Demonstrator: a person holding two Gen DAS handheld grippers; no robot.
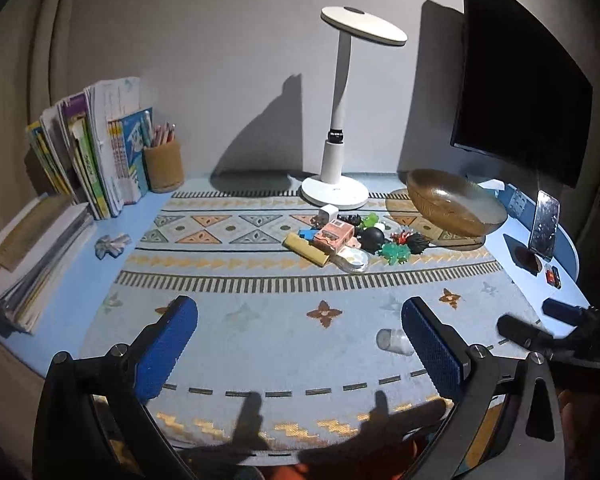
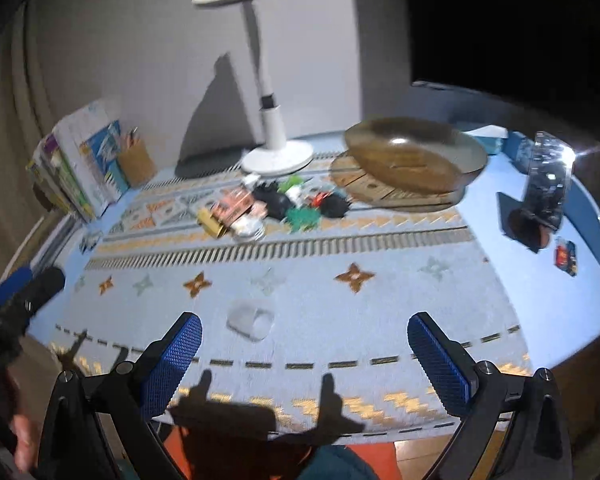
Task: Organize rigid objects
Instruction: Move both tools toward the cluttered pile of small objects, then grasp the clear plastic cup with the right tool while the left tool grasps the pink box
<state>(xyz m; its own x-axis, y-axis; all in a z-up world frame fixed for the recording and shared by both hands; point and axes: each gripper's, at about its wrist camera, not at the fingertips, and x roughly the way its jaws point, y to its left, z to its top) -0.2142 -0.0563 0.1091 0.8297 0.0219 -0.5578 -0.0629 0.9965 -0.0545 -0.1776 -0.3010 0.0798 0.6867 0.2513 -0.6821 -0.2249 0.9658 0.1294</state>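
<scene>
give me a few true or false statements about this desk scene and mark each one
1. The brown glass bowl already holds the small toys. False: it looks empty; the pile of small toys lies on the patterned mat beside it.
2. The left gripper is open and holds nothing. True.
3. The white desk lamp stands behind the toy pile. True.
4. The small clear plastic cup stands upright inside the bowl. False: it lies on its side on the mat, near the grippers.
5. The right gripper is shut on a toy. False: it is open and empty.
</scene>
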